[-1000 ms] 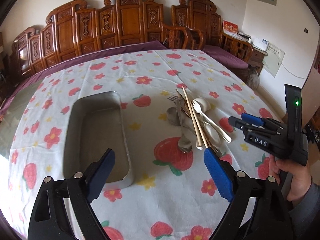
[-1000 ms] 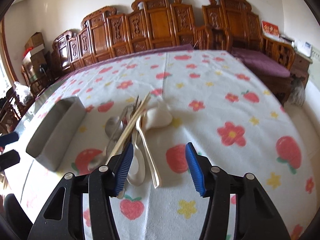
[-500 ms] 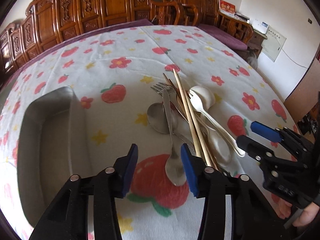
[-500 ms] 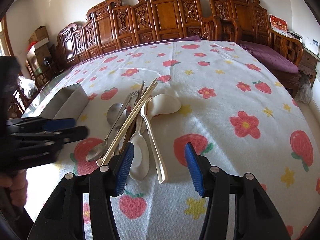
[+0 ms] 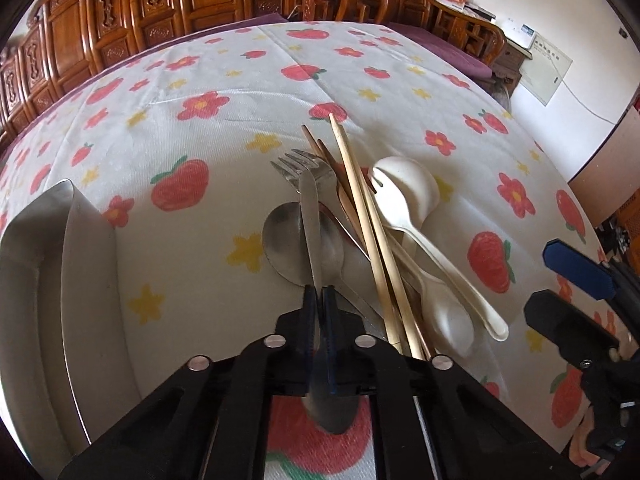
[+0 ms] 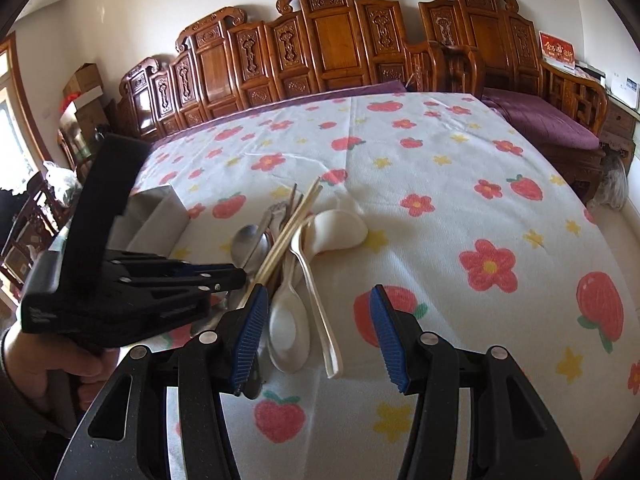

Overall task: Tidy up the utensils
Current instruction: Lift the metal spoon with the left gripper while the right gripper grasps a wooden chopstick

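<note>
A pile of utensils lies on the flowered tablecloth: a metal fork (image 5: 306,192), a metal spoon (image 5: 286,240), wooden chopsticks (image 5: 360,216), a white soup spoon (image 5: 408,188) and white plastic cutlery (image 5: 440,276). My left gripper (image 5: 319,294) is shut on the metal fork's handle. It also shows in the right wrist view (image 6: 224,276). My right gripper (image 6: 316,336) is open and empty, just in front of the pile's near end, over a white spoon (image 6: 288,320). A metal tray (image 5: 44,280) sits left of the pile.
The tray also shows in the right wrist view (image 6: 160,208). Carved wooden chairs (image 6: 332,40) line the table's far edge. A purple-cushioned bench (image 6: 552,120) stands at the right. The right gripper's fingers (image 5: 576,276) show at the right edge of the left wrist view.
My left gripper moved forward and down onto the pile and closed on the metal fork's handle. My right gripper stayed open and nearly still.
</note>
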Demonstrator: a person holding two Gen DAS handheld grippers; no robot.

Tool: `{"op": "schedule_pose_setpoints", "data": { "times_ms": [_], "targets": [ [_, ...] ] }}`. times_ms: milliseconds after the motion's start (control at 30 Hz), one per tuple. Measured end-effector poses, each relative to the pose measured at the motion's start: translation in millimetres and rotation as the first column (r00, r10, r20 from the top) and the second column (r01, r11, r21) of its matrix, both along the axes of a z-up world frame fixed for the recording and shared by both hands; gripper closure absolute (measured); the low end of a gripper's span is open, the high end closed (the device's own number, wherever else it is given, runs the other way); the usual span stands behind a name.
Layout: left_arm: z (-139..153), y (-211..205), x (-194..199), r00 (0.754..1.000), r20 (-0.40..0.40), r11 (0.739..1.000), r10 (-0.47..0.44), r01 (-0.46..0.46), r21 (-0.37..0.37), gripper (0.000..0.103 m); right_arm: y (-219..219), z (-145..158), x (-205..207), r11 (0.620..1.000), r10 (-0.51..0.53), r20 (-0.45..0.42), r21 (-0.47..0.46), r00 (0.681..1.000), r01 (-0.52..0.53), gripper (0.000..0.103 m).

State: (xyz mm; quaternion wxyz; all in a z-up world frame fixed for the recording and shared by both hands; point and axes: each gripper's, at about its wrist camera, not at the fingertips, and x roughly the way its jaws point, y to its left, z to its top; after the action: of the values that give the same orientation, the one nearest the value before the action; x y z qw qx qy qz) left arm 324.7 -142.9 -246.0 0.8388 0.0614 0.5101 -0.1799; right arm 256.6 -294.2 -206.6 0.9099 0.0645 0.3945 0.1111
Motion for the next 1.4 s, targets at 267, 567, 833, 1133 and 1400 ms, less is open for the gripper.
{"op": "schedule_pose_setpoints", "data": {
  "times_ms": [267, 567, 833, 1133, 1400],
  "targets": [
    [15.7, 13.8, -24.7, 0.997, 0.062, 0.999, -0.040, 0.041, -0.015, 0.101, 15.2, 3.9, 1.9, 1.000, 0.025, -0.009, -0.013, 1.000, -0.026, 0.047],
    [50.7, 41.0, -60.5, 0.986, 0.155, 0.993, -0.064, 0.077, -0.083, 0.101, 34.8, -9.2, 25.9, 0.999, 0.048, -0.066, -0.012, 0.997, -0.049, 0.069],
    [58.0, 52.2, -65.7, 0.984, 0.168, 0.990, -0.058, 0.079, -0.120, 0.101, 50.4, -20.9, 46.9, 0.998, 0.062, -0.104, -0.027, 0.993, -0.065, 0.079],
    [57.5, 61.0, -64.2, 0.985, 0.167, 0.989, -0.037, 0.060, -0.133, 0.101, 62.8, -29.1, 47.5, 0.989, 0.037, -0.125, -0.138, 0.992, -0.055, 0.085],
    [58.6, 60.8, -64.8, 0.985, 0.172, 0.990, -0.036, 0.059, -0.130, 0.100, 73.2, -30.6, 44.8, 0.962, 0.046, -0.110, -0.265, 0.993, -0.074, 0.086]
  ]
}}
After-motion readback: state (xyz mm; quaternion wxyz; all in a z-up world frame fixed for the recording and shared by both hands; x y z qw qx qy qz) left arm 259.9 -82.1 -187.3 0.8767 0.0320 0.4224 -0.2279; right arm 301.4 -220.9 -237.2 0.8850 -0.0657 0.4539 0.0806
